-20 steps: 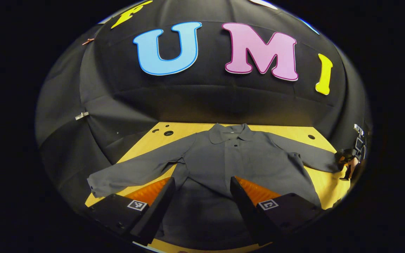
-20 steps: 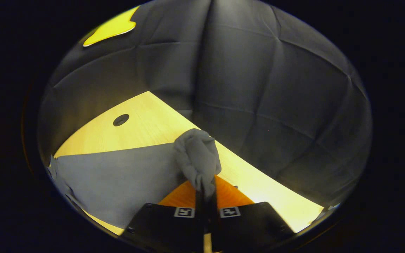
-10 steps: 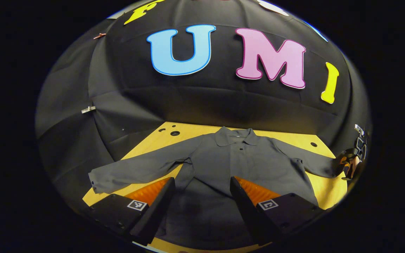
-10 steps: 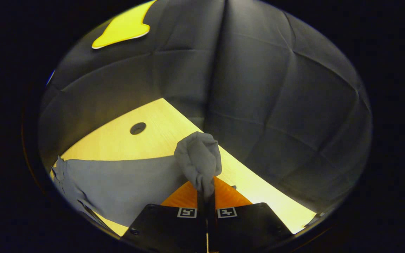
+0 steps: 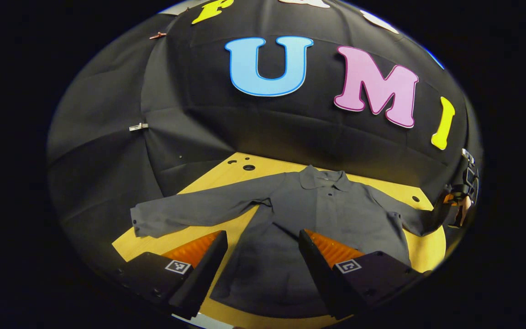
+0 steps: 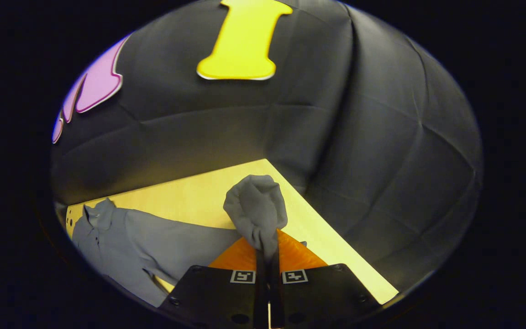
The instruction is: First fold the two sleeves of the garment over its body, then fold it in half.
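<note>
A dark grey long-sleeved shirt lies face up on the yellow wooden table, collar at the far side. One sleeve stretches flat toward the table's left edge in the left gripper view. My left gripper is open above the shirt's lower hem, with nothing between its fingers. My right gripper is shut on the bunched cuff of the other sleeve, which rises off the table. In the left gripper view that gripper appears far right, with a hand behind it.
Several round holes pierce the table near its far left corner, and another hole sits far right. Black cloth walls close in right behind the table. In the right gripper view the table's far corner is close behind the cuff.
The right gripper has swung left with the cuff in its grip, bringing the collar and body into its view. The left gripper has shifted left, so the shirt sits more to the right.
</note>
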The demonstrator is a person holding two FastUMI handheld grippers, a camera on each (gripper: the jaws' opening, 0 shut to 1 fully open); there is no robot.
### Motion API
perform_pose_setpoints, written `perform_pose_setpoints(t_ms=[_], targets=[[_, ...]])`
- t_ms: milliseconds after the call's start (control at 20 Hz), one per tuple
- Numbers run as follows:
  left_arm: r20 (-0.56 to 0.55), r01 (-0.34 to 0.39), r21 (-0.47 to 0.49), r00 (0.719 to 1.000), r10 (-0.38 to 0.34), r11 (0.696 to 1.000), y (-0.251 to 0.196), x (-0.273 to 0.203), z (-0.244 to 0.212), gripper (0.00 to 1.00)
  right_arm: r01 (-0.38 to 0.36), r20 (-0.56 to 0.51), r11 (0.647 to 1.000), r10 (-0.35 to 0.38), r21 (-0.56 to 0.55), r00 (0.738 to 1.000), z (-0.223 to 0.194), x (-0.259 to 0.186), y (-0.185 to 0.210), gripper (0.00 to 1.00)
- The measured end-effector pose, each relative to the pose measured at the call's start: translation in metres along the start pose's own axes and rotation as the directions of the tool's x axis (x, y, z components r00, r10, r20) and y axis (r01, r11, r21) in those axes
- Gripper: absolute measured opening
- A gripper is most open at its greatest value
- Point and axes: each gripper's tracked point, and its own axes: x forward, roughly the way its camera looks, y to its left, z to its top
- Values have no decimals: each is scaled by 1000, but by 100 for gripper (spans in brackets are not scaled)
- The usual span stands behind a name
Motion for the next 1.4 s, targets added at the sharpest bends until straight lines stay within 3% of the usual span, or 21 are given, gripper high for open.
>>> perform_pose_setpoints(t_ms=[350,650,850,1050,1400], targets=[[-7,-5,-26,1000,4,1000,31,-15,-2,99,-135,57,989,139,-57,989,79,-81,32,6],[-31,21,-1,999,-21,1000,46,-20,-3,99,-238,64,963,247,-123,967,120,-146,48,6],[-21,19,-3,1000,-19,1000,61,-21,-2,94,-318,19,922,330,-221,944,99,-176,105,6],[-38,-9,-44,999,7,999,84,-24,-7,97,-408,-47,869,413,-280,910,64,-211,189,6],[-47,-89,-103,995,85,991,133,-29,-12,97,-527,-138,790,511,-312,848,-1,-234,325,6]])
